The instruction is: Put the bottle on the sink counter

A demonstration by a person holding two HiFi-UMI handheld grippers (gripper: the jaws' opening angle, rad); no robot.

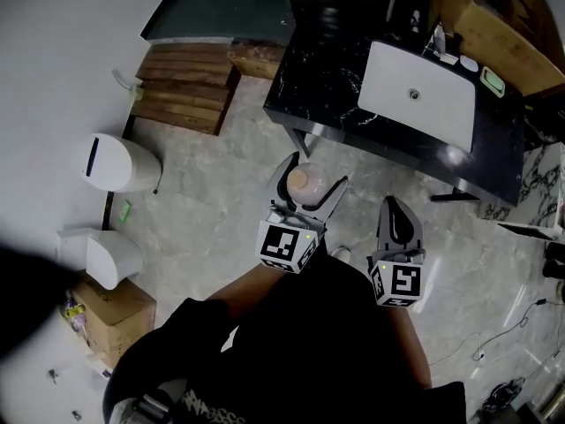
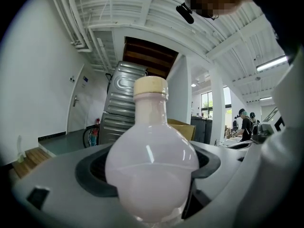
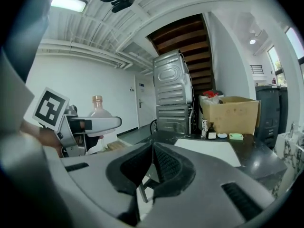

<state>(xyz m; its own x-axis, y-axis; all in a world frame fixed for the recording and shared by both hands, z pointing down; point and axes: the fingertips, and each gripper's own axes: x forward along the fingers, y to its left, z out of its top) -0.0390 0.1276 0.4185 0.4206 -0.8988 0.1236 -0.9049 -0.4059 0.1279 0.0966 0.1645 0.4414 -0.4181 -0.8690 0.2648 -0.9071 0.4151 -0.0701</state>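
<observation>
The left claw (image 1: 311, 186) is clamped around the round belly of the pale pink bottle (image 2: 151, 165), which stands upright between its jaws, cream cap (image 2: 150, 86) on top. Just to its right, the right claw (image 3: 152, 167) is pinched together with nothing in it. Both hang over the tiled floor (image 1: 221, 210). Ahead of them, apart from the bottle, lies the black bench (image 1: 322, 87) with its white sink (image 1: 419, 95).

The black counter (image 1: 318, 87) carries a white sink (image 1: 419, 95) and a small green object (image 1: 493, 81).
</observation>
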